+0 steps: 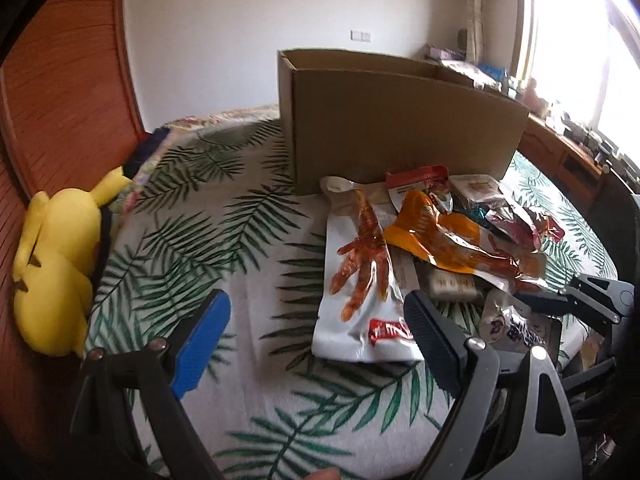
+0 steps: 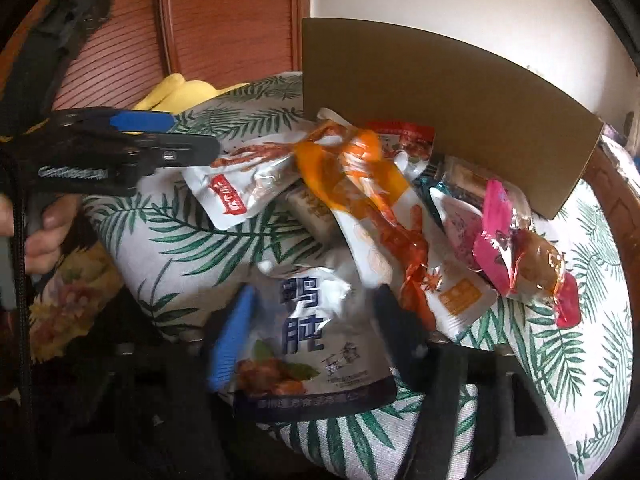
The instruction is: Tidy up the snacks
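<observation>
Evidently barely begun: snacks (image 1: 432,236) lie heaped on the bed before the box (image 1: 396,120), left gripper (image 1: 316,320) wide and empty, right gripper (image 2: 312,320) straddling a white pouch (image 2: 316,332), grip uncertain.

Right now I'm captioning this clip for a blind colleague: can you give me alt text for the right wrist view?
A hand-held gripper straddles a white snack pouch with blue Chinese characters at the near edge of a pile of snack packets, including a chicken-feet pack and a pink-wrapped snack. They lie on a palm-leaf cloth before a cardboard box.
</observation>
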### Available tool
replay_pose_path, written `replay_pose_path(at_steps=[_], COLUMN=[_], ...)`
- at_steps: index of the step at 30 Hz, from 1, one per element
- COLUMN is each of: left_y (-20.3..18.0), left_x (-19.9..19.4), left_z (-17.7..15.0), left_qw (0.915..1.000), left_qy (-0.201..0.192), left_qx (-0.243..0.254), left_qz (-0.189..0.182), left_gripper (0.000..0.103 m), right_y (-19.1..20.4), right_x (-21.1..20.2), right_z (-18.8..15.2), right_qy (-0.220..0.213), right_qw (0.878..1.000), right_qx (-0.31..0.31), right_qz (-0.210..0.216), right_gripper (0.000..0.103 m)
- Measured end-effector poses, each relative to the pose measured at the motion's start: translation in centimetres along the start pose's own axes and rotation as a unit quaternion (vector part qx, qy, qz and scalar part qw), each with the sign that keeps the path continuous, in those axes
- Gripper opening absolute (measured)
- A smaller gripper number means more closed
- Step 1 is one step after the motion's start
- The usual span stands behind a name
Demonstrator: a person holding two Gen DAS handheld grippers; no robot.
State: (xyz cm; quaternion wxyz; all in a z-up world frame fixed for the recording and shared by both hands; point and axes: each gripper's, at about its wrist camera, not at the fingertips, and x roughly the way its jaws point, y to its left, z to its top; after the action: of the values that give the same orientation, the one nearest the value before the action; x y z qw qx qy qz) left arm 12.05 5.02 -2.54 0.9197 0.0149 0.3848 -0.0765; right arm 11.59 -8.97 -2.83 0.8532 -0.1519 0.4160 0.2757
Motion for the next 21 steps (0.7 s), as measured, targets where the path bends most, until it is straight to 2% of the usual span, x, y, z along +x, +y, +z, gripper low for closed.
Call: replay_pose_path(at_steps=[4, 7, 13, 17, 21], left_y=[-0.7, -1.1, -1.9, -2.3, -2.3], left_x=[1.2, 2.7, 4.8, 6.6, 7.3], left_z=[1.0, 1.8, 3.0, 3.4, 3.9], left_qw=[0.9996, 0.9986, 0.9969, 0.993, 0.9916], left_qy=[0.016, 0.042, 0.069, 0.107, 0.118], left_qx=[0.023, 0.025, 0.035, 0.044, 0.044], left_qz=[-0.009, -0.019, -0.016, -0.024, -0.029], left_gripper=[0.089, 0.089, 0.089, 0.089, 0.089], right_y=[0.1, -0.1, -0.2, -0.1, 0.0], right_x=[0.1, 0.0, 0.0, 0.0, 0.0], right_z=[0.1, 0.1, -0.1, -0.1, -0.2], right_qy=[-0.004, -0.005, -0.011, -0.014, -0.016], right_qw=[1.0, 1.0, 1.0, 1.0, 1.0], right_qx=[-0.002, 0.001, 0.003, 0.005, 0.005], right_qz=[0.001, 0.004, 0.003, 0.003, 0.002], right_gripper=[0.058, 0.057, 0.057, 0.057, 0.057])
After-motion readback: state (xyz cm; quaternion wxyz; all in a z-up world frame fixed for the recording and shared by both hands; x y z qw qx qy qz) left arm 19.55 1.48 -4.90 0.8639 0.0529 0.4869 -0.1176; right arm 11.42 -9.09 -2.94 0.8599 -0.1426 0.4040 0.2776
